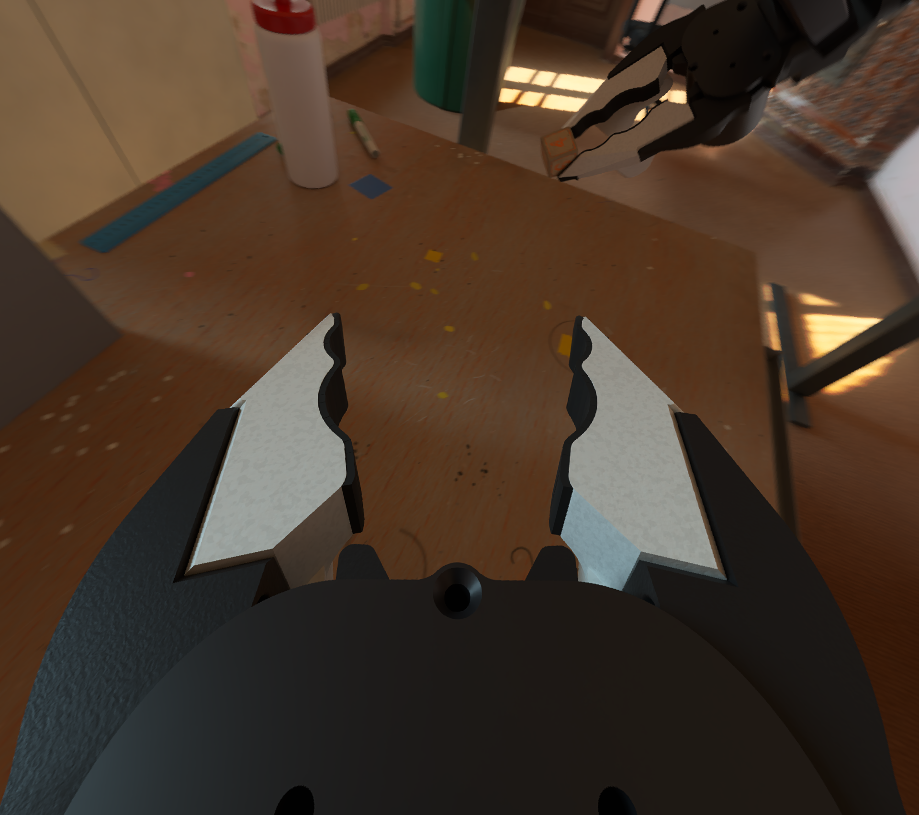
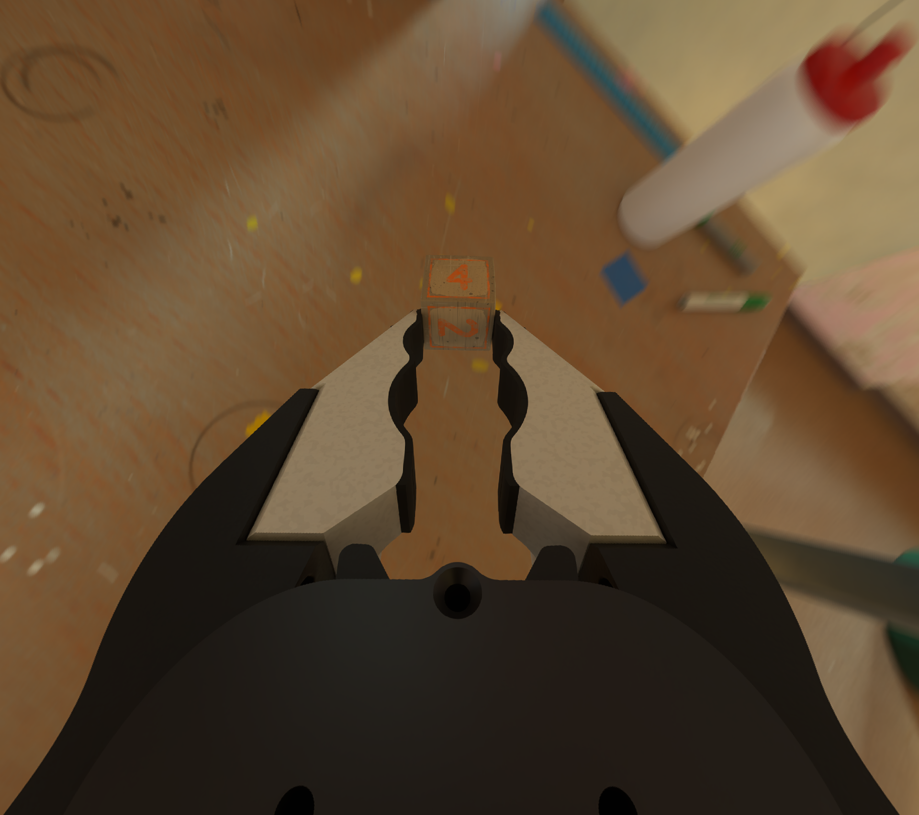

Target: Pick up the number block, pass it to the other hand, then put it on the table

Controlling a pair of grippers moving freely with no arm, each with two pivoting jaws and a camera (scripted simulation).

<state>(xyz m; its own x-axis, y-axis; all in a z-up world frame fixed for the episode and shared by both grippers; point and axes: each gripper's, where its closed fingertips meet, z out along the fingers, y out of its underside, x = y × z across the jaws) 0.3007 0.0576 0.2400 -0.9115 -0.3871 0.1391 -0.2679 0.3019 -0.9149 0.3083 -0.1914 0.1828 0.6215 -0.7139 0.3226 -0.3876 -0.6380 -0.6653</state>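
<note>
Between the right gripper's [image 2: 457,329] fingertips, lifted above the table [image 1: 497,393] near its far edge, the number block [image 2: 458,303] looks light, stiff and flat-sided; its free outer half offers a hold. Well apart, the left gripper's [image 1: 456,319] fingers gape empty.

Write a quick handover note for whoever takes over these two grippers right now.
Right gripper: shut on the number block, pinched at the fingertips and held above the table.
Left gripper: open, empty, over the table's middle, apart from the right one.
Done: pickup.
Left: pass the block to the left gripper, then set it on the table. Steer clear of the white bottle, green marker and blue ruler at the far edge.
</note>
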